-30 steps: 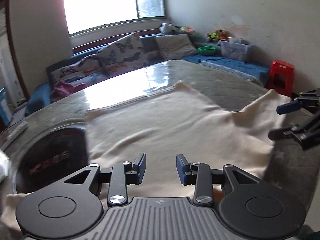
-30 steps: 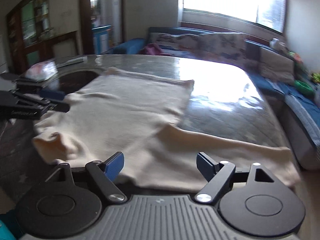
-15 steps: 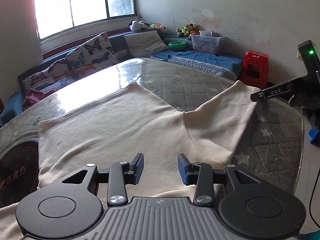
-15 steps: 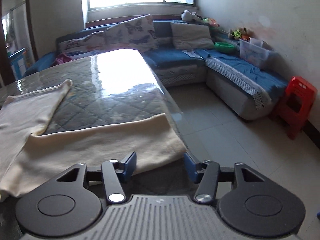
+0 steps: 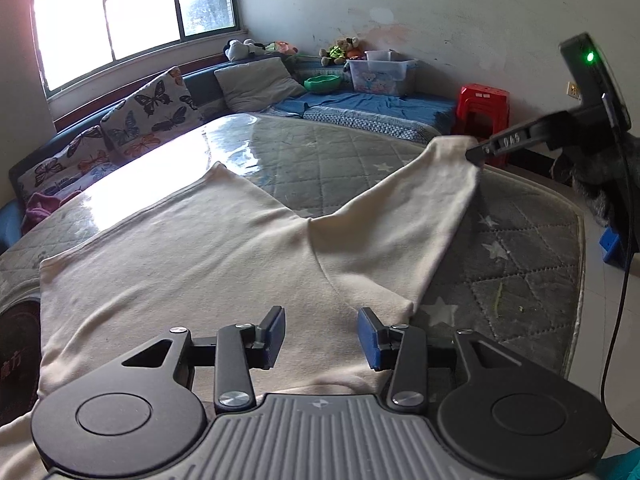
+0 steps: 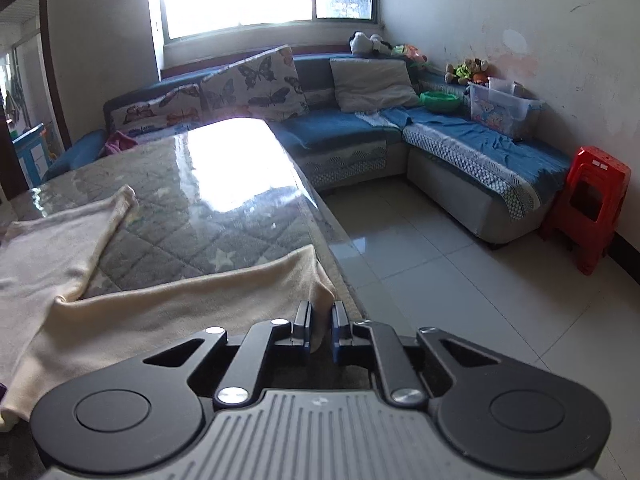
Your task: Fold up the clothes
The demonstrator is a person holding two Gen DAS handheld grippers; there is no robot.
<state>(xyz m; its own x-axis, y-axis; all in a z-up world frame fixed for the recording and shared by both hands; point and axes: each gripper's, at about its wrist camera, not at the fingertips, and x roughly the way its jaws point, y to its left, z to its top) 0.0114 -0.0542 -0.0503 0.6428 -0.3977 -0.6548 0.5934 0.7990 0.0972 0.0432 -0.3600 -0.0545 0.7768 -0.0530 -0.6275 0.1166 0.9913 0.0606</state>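
Note:
A cream long-sleeved garment (image 5: 192, 256) lies spread flat on the quilted grey table (image 5: 520, 248). One sleeve (image 5: 404, 216) stretches toward the table's right edge. My left gripper (image 5: 322, 336) is open and empty, hovering over the garment's near part. My right gripper (image 6: 320, 326) is shut on the sleeve's cuff (image 6: 320, 292) at the table edge; in the left wrist view it shows at the sleeve's end (image 5: 478, 152). The rest of the sleeve (image 6: 160, 312) lies across the table.
A blue corner sofa (image 6: 460, 148) with butterfly cushions (image 6: 252, 80) wraps the far side. A red plastic stool (image 6: 588, 200) stands on the tiled floor (image 6: 460, 280) to the right. A clear storage box (image 5: 380, 72) and a green bowl (image 5: 324, 82) sit on the sofa.
My right gripper has closed from open onto the sleeve cuff at the table's right edge. The left gripper stays open over the garment, barely moved.

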